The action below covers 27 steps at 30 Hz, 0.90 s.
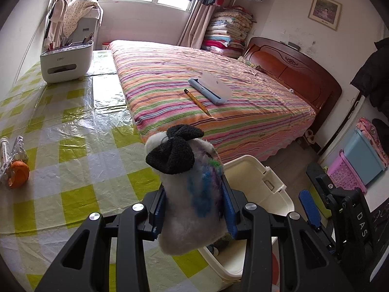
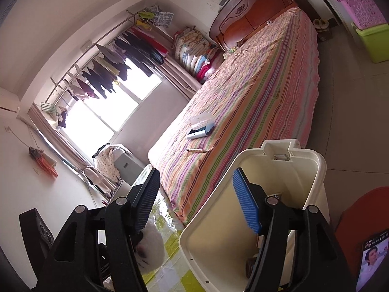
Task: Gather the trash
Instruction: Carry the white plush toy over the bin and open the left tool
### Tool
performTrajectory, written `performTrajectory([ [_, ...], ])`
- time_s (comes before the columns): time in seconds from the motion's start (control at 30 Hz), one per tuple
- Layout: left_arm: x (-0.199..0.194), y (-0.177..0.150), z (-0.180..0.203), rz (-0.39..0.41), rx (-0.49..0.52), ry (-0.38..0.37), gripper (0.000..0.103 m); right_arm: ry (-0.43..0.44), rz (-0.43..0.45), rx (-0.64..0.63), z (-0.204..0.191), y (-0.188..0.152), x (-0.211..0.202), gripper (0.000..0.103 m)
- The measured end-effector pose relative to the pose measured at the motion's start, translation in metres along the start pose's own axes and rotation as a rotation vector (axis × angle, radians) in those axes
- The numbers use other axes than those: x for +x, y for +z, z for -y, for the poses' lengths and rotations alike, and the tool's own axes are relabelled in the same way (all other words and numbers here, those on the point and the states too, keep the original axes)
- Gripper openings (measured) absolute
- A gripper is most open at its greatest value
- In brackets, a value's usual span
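My left gripper [image 1: 194,209] is shut on a white plush toy [image 1: 192,194] with black ears and blue and purple scribbles. It holds the toy upright above the table's right edge, next to a cream plastic bin [image 1: 257,177] on the floor. My right gripper [image 2: 194,202] is open and empty, held over the same bin [image 2: 313,172]; it also shows in the left wrist view [image 1: 313,206]. A few small items lie in the bin's bottom [image 2: 252,265]. The toy's white fur shows low in the right wrist view [image 2: 153,245].
The table [image 1: 73,146] has a green-checked plastic cover. An orange peel [image 1: 19,172] and clear wrappers [image 1: 9,153] lie at its left edge. A white organizer box [image 1: 65,60] stands at the back. The striped bed [image 1: 218,92] holds a pencil [image 1: 197,102] and a blue case [image 1: 209,90].
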<state>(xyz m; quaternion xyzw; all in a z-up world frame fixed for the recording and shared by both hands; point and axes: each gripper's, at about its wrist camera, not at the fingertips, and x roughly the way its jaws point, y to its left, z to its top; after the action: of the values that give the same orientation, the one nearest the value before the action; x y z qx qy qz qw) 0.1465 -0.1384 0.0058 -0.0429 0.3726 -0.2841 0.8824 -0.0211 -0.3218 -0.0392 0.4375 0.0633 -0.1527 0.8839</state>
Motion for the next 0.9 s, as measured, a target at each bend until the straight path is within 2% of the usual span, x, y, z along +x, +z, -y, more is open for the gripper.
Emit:
performTrajectory([
  [0.27, 0.016, -0.001, 0.007, -0.043, 0.005, -0.053, 0.039, 0.022, 0.033, 0.066, 0.012, 0.006, -0.004, 0.065],
  [0.4, 0.022, -0.002, 0.016, -0.063, 0.025, -0.083, 0.044, 0.034, 0.038, 0.065, 0.012, 0.005, -0.006, 0.065],
  [0.53, 0.024, -0.006, 0.030, -0.037, 0.082, -0.061, 0.052, 0.048, 0.036, 0.086, 0.015, 0.005, -0.007, 0.066],
  [0.6, 0.024, -0.007, 0.033, -0.036, 0.094, -0.058, 0.067, 0.051, 0.034, 0.092, 0.017, 0.005, -0.006, 0.066],
  [0.67, 0.021, -0.008, 0.033, -0.012, 0.087, -0.053, 0.073, 0.055, 0.033, 0.085, 0.016, 0.005, -0.006, 0.066],
  [0.9, -0.003, -0.001, 0.011, 0.062, 0.002, -0.011, 0.077, 0.063, 0.027, 0.047, 0.005, 0.000, -0.005, 0.068],
])
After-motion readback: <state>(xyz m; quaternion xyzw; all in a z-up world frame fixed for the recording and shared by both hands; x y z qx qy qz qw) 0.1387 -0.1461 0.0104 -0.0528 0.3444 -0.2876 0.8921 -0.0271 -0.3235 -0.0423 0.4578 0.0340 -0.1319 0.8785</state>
